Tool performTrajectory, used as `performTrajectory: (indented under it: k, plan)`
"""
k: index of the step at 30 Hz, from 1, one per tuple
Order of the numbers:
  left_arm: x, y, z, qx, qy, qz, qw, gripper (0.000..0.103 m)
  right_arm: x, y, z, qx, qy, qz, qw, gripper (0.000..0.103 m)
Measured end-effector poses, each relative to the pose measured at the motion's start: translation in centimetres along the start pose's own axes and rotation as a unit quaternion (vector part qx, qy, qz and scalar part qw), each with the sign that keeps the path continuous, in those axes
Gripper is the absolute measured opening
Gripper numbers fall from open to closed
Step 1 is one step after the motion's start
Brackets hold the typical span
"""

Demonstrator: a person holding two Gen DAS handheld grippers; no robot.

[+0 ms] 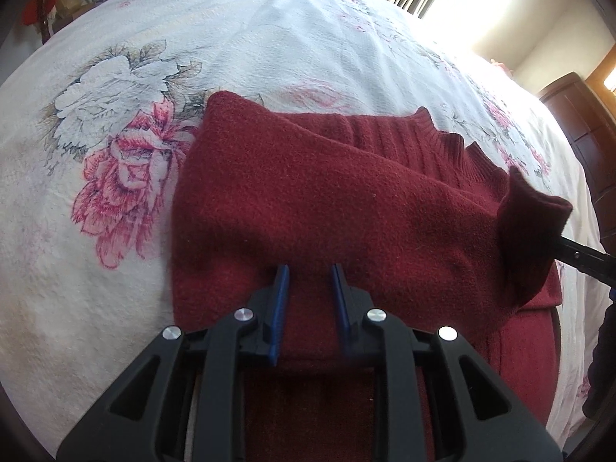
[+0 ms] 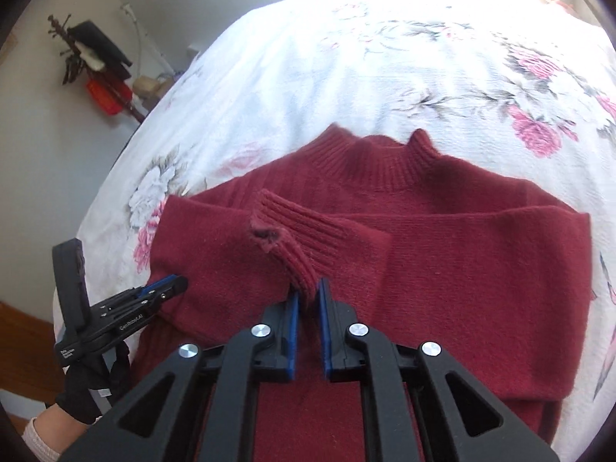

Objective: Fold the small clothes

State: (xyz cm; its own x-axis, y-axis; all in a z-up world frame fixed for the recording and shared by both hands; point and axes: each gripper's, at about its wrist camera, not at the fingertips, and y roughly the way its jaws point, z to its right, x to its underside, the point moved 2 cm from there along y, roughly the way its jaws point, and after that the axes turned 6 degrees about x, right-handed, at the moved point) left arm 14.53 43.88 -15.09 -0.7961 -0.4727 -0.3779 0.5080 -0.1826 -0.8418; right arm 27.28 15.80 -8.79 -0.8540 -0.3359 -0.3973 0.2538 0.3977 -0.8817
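I'm over the dark red knitted sweater now, lying flat on the white bedspread with pink and grey printed flowers, its ribbed collar pointing away from me and the body running back under both tools. The sleeve on my left side lies folded across the chest, its long axis running crosswise from the left shoulder toward the middle, and it ends in the ribbed cuff, which sits right in front of my right gripper. That's the relation that matters: the cuff is dead ahead of the right tool and far nearer to it than to the left one. The right gripper's blue-padded jaws are nearly together and pinching the tip of that cuff between them. My left gripper stands partly open with nothing between its pads, resting low over the folded sleeve near the sweater's left edge; whether it presses the wool, I can't tell. I reckon the cuff must be laid down flat before the next fold, with the left tool pinning the crease.
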Motion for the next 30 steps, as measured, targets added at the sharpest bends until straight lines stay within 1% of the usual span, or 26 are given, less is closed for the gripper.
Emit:
performTrajectory:
  k: [3,5,7,8,10,11,12,13,14,15,17,18,19,20,21,23,24,25,28,30]
  plan:
    - [0.0,0.1,0.0,-0.004,0.004,0.002,1.0000,0.022,0.7,-1.5,3.6,0.012,0.039,0.011,0.999,0.009]
    - [0.0,0.3,0.1,-0.008,0.006,0.003,0.9999,0.022,1.3,-1.5,5.8,0.028,0.051,0.001,0.998,0.011]
    - [0.0,0.5,0.1,-0.011,0.008,0.003,0.9999,0.022,2.4,-0.5,7.7,0.031,0.071,-0.020,0.997,0.021]
    - [0.0,0.5,0.2,-0.013,0.009,0.002,0.9999,0.022,3.1,-0.1,8.6,0.031,0.081,-0.029,0.996,0.023]
    - [-0.1,0.4,0.3,-0.015,0.012,0.000,0.9998,0.022,4.1,0.3,10.1,0.031,0.095,-0.032,0.994,0.028]
    - [-0.2,0.3,0.5,-0.017,0.014,-0.001,0.9998,0.022,4.3,0.4,10.8,0.026,0.104,-0.031,0.994,0.030]
    - [-0.3,0.1,0.7,-0.019,0.016,0.001,0.9997,0.022,4.5,0.4,11.5,0.017,0.118,-0.030,0.992,0.042]
    - [-0.3,-0.2,1.0,-0.019,0.020,0.004,0.9996,0.025,4.5,0.5,12.2,0.002,0.137,-0.025,0.990,0.049]
    - [-0.3,-0.4,1.3,-0.019,0.025,0.009,0.9995,0.028,4.3,0.6,12.8,-0.017,0.154,-0.020,0.988,0.049]
    - [-0.4,-0.6,1.7,-0.018,0.029,0.012,0.9993,0.029,4.1,1.0,13.3,-0.034,0.167,-0.023,0.985,0.050]
    - [-0.4,-0.7,2.5,-0.012,0.033,0.013,0.9993,0.029,3.5,2.0,13.6,-0.047,0.183,-0.034,0.981,0.049]
    - [-0.4,-0.6,2.9,-0.008,0.035,0.013,0.9993,0.029,3.1,2.5,13.4,-0.049,0.183,-0.042,0.981,0.042]
    - [-0.5,-0.5,3.2,-0.005,0.038,0.012,0.9992,0.029,2.8,2.8,13.1,-0.056,0.180,-0.046,0.981,0.020]
    - [-0.4,-0.3,3.5,-0.004,0.042,0.010,0.9991,0.029,2.5,2.8,12.7,-0.057,0.176,-0.049,0.981,0.011]
    - [-0.4,-0.1,3.7,-0.006,0.046,0.008,0.9989,0.029,2.3,2.5,12.4,-0.047,0.171,-0.047,0.983,0.008]
    - [-0.3,0.5,3.7,-0.013,0.051,0.005,0.9986,0.030,2.2,1.5,11.7,-0.028,0.149,-0.028,0.988,0.007]
    - [-0.3,0.7,3.5,-0.015,0.050,0.002,0.9986,0.032,2.4,1.1,11.6,-0.010,0.142,-0.028,0.989,0.007]
    - [-0.2,0.9,3.2,-0.013,0.047,0.000,0.9988,0.034,2.7,1.1,11.6,0.004,0.141,-0.035,0.989,0.007]
    - [0.0,1.6,2.4,0.000,0.031,-0.004,0.9995,0.034,4.0,2.5,11.9,0.037,0.129,-0.062,0.989,0.007]
    - [0.0,1.7,2.3,-0.002,0.030,-0.003,0.9996,0.034,4.5,3.2,12.2,0.036,0.133,-0.062,0.989,0.007]
